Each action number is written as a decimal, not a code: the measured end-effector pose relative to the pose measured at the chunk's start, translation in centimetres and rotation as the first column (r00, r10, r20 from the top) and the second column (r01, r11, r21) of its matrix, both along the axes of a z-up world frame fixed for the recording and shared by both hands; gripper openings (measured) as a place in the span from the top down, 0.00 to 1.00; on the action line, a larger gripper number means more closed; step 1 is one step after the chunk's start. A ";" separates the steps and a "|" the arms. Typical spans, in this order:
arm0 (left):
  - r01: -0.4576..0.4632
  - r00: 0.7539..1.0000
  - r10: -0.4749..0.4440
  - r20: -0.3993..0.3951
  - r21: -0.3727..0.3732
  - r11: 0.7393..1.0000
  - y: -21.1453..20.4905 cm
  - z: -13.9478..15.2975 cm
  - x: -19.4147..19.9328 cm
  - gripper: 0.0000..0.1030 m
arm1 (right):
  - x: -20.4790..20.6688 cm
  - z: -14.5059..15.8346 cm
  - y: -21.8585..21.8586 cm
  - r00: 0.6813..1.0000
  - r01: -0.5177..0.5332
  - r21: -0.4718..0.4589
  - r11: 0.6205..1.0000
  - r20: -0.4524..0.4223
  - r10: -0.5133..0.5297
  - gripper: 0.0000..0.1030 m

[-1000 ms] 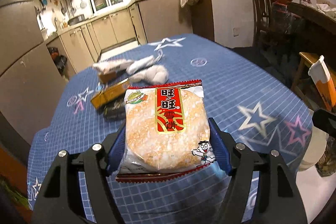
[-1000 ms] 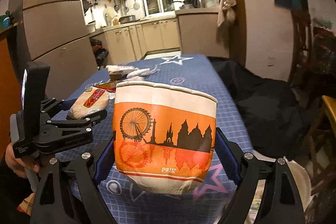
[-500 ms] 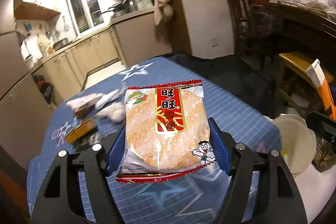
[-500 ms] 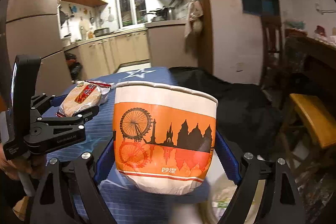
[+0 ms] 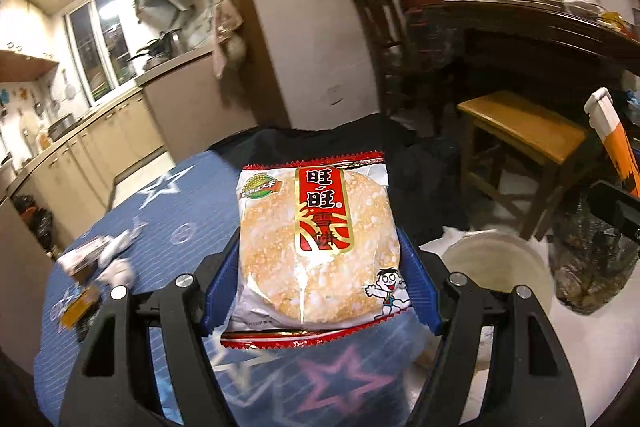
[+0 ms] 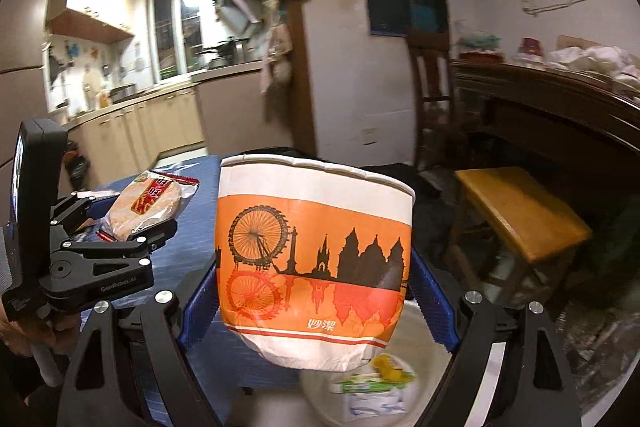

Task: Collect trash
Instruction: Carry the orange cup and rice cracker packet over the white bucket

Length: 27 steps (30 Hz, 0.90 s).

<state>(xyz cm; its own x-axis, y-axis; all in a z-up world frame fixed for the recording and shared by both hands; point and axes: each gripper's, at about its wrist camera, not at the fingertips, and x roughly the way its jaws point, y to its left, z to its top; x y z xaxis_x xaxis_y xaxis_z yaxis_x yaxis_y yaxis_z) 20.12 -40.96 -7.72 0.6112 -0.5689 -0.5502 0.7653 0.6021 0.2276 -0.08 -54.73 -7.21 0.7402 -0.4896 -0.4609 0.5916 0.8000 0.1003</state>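
Blue star-patterned worktop (image 5: pixel 192 211) below and to the left, with scattered wrappers (image 5: pixel 96 259) at its far left side. Cream bin (image 5: pixel 500 267) on the floor just past the worktop's edge, some rubbish already inside (image 6: pixel 376 379). Wooden stool (image 5: pixel 520 131) beyond. Orange-and-white paper cup (image 6: pixel 316 263) clamped between the right tongs (image 6: pixel 316 291), hanging above the bin. Rice cracker packet (image 5: pixel 320 247) pinched in the left tongs (image 5: pixel 320 267), above the worktop's edge.
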 end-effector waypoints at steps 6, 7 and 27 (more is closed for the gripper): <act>0.058 0.998 -0.058 -0.031 0.001 0.998 -3.6 -1.3 -2.1 0.33 | -3.4 -1.2 -4.1 0.996 0.091 -0.006 0.996 -0.026 -0.091 0.18; 0.071 0.997 -0.070 -0.037 0.006 0.997 -4.4 -1.7 -2.5 0.33 | -4.1 -1.7 -4.9 0.993 0.109 -0.002 0.994 -0.033 -0.109 0.18; 0.204 0.975 -0.192 -0.108 0.114 0.972 -10.7 -8.1 -5.8 0.33 | -5.1 -10.8 -10.6 0.972 0.198 0.074 0.977 -0.144 -0.186 0.18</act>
